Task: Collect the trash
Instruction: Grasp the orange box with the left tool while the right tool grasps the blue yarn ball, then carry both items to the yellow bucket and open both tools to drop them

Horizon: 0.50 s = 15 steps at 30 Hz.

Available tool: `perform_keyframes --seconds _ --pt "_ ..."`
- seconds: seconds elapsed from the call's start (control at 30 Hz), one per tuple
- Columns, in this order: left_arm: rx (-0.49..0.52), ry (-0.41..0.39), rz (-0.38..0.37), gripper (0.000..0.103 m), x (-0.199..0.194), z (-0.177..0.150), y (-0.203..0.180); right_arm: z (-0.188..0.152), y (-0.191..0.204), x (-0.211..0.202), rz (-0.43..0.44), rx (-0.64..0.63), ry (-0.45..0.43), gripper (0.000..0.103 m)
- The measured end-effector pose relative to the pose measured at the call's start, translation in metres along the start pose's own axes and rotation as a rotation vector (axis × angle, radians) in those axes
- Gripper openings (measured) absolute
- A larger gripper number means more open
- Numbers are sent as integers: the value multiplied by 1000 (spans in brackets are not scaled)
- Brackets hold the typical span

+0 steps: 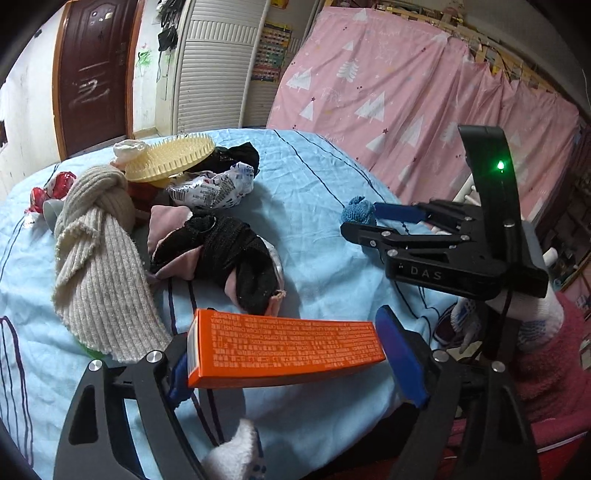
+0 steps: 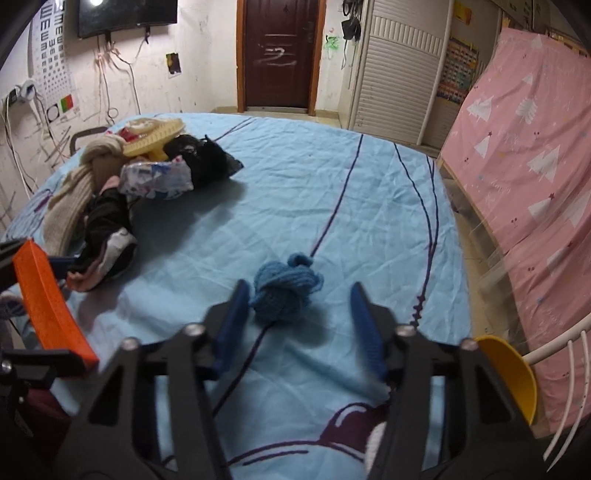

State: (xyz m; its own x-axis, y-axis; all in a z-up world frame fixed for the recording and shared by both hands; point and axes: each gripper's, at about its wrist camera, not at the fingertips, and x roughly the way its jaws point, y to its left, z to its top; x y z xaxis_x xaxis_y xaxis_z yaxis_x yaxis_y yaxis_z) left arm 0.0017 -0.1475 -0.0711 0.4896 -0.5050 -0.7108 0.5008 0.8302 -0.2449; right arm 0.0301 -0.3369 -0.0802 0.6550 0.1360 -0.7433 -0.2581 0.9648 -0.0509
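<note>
Your left gripper (image 1: 291, 373) clamps the orange box (image 1: 284, 352) crosswise; your right gripper (image 2: 301, 325) gapes, blue knot (image 2: 286, 291) at 12 o'clock, touching the left finger (image 2: 231, 325).

An orange box (image 1: 284, 347) lay lengthwise between blue pads, at six o'clock of the heap. A blue yarn ball (image 2: 286, 295) sat at four o'clock.

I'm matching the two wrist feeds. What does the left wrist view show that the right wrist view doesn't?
Only the left wrist view shows the red and white crumpled wrapper and the whole right gripper from the side. Only the right wrist view shows the wall-mounted black screen and yellow plastic scoop. Both show the orange cardboard box between the left gripper's fingers and the blue knitted yarn ball.
</note>
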Motion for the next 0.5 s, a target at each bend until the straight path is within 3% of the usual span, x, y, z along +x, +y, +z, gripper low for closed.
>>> perform_keyframes --seconds 0.07,0.1,0.5 --pt "-7 -9 -2 69 1 0 1 -1 0 -1 12 3 -6 27" --pt "-10 -10 -9 42 0 0 1 -1 0 -1 7 3 -10 26" --pt "-2 -65 -17 36 -18 4 0 -2 -4 -21 6 38 -106 24"
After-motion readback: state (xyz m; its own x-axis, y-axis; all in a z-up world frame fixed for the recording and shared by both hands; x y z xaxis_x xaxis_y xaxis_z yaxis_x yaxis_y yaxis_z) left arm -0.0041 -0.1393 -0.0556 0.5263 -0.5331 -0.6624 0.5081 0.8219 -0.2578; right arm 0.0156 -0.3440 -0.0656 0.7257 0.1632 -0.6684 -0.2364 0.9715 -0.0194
